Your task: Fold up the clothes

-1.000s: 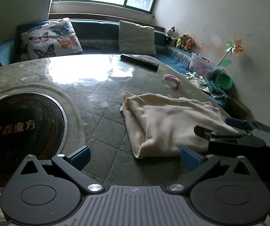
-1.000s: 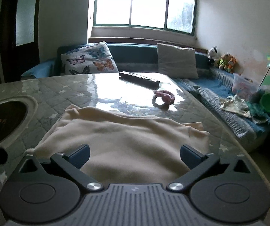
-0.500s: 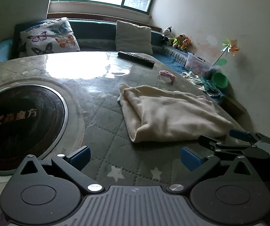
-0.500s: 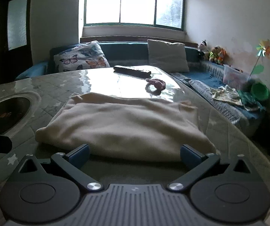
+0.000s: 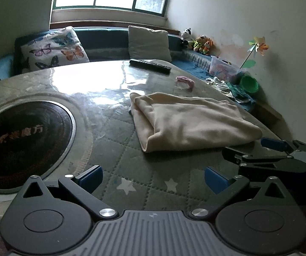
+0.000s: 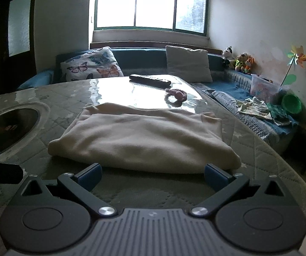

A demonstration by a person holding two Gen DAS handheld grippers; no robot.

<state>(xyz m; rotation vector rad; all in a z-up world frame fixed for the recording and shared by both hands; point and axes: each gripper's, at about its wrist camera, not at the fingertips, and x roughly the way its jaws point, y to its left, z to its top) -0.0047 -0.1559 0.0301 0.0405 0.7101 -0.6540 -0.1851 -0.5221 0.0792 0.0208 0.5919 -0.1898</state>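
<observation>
A cream garment (image 5: 191, 121) lies folded into a thick rectangle on the quilted green table cover (image 5: 119, 149); it also shows in the right wrist view (image 6: 144, 138). My left gripper (image 5: 153, 179) is open and empty, low over the cover, short of the garment's near left corner. My right gripper (image 6: 153, 173) is open and empty, just in front of the garment's near edge. The right gripper also shows from the side in the left wrist view (image 5: 276, 151), beside the garment's right corner.
A round dark inset plate (image 5: 18, 140) lies left of the garment. A black remote (image 6: 149, 79) and a pink ring toy (image 6: 176, 95) lie on the far part of the table. A sofa with cushions (image 6: 187, 66) runs behind. The table edge (image 6: 285, 164) drops off on the right.
Both grippers have pulled back from the garment toward the near table edge. The garment now lies free in front of them, in the same folded shape.
</observation>
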